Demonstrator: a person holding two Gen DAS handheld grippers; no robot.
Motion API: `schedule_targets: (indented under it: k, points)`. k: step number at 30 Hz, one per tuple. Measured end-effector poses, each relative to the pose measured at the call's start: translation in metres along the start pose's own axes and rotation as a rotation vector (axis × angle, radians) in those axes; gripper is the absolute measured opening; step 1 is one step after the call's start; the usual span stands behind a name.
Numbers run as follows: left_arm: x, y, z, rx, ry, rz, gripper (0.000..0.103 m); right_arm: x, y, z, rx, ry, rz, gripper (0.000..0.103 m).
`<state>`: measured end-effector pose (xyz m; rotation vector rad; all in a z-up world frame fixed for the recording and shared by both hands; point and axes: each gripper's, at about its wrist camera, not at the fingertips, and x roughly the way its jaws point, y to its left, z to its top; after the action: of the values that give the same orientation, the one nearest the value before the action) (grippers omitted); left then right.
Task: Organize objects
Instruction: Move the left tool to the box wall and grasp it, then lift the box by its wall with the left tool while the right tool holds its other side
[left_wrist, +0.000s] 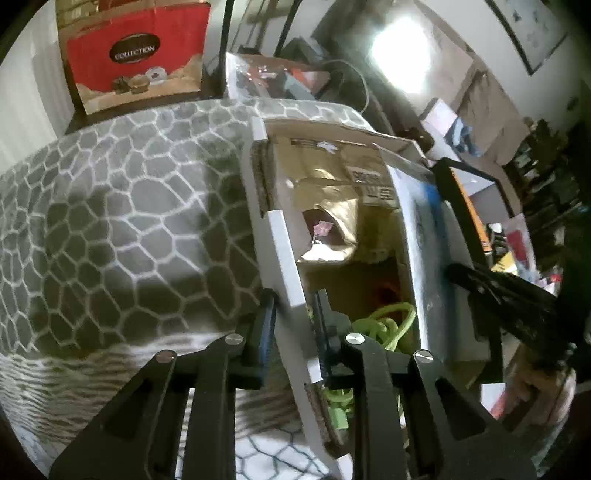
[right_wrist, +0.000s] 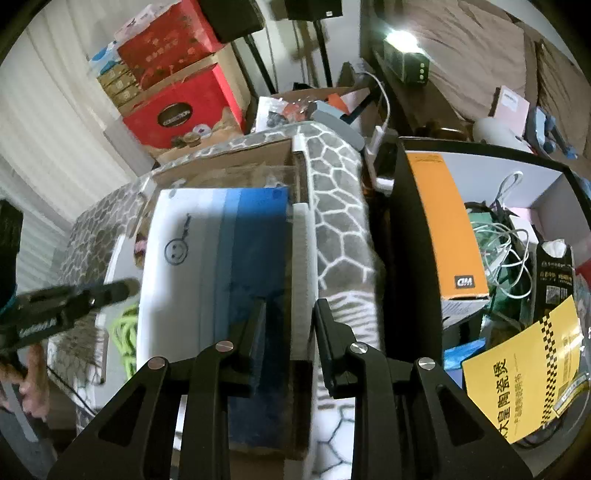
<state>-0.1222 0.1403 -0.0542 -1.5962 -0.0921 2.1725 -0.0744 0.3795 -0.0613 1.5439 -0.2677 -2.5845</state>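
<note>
Both tongs pinch the walls of the cardboard box (left_wrist: 332, 177): left tongs (left_wrist: 293, 332) low centre, right tongs (right_wrist: 290, 332) likewise. The box is gripped, not yet moved; sorting looks barely begun.

Matte black left gripper (left_wrist: 291, 314), blue pads (left_wrist: 267, 332), silver screws (left_wrist: 235, 338). Matching black right gripper (right_wrist: 290, 325), pale lettering on side.

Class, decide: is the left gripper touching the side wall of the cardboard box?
Touching. The left wrist view shows the left gripper pinching the box's white side wall.
</note>
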Motion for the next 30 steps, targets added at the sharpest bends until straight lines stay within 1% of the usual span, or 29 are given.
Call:
schedule_targets:
  k: [5, 11, 16, 18, 19, 20, 21, 23, 24, 25, 26, 27, 30]
  points:
    - [-0.003, 0.009, 0.019, 0.001, 0.008, 0.018, 0.016, 0.0, 0.013, -0.008, -0.036, 0.019, 0.012, 0.025]
    - [-0.011, 0.011, 0.045, 0.059, -0.01, 0.099, 0.016, 0.003, 0.039, -0.018, -0.085, 0.04, 0.043, 0.025]
    - [-0.003, 0.017, 0.053, 0.105, 0.009, 0.155, 0.016, 0.006, 0.063, -0.025, -0.128, 0.043, 0.036, 0.028]
    - [0.002, 0.023, 0.052, 0.095, 0.021, 0.154, 0.017, 0.007, 0.068, -0.025, -0.155, 0.039, 0.018, 0.028]
    - [0.001, 0.027, 0.05, 0.075, 0.014, 0.126, 0.018, 0.007, 0.068, -0.024, -0.158, 0.042, 0.019, 0.028]
    - [-0.002, 0.032, 0.049, 0.054, 0.008, 0.098, 0.026, 0.005, 0.067, -0.023, -0.15, 0.044, 0.031, 0.028]
    - [-0.006, 0.036, 0.048, 0.039, 0.004, 0.081, 0.042, 0.002, 0.063, -0.022, -0.14, 0.041, 0.044, 0.028]
    - [-0.021, 0.048, 0.044, -0.008, -0.034, 0.053, 0.057, -0.007, 0.059, -0.019, -0.133, 0.016, 0.045, 0.034]
    - [-0.029, 0.053, 0.042, -0.02, -0.056, 0.046, 0.058, -0.012, 0.055, -0.017, -0.135, 0.001, 0.036, 0.043]
    - [-0.039, 0.058, 0.039, -0.029, -0.076, 0.042, 0.058, -0.016, 0.054, -0.016, -0.136, -0.01, 0.031, 0.048]
    - [-0.052, 0.064, 0.032, -0.048, -0.106, 0.046, 0.06, -0.023, 0.047, -0.011, -0.128, -0.032, 0.029, 0.048]
    - [-0.061, 0.068, 0.027, -0.058, -0.126, 0.046, 0.064, -0.027, 0.043, -0.008, -0.12, -0.045, 0.031, 0.048]
    - [-0.078, 0.076, 0.012, -0.078, -0.149, -0.005, 0.069, -0.036, 0.03, 0.007, -0.102, -0.08, 0.026, 0.048]
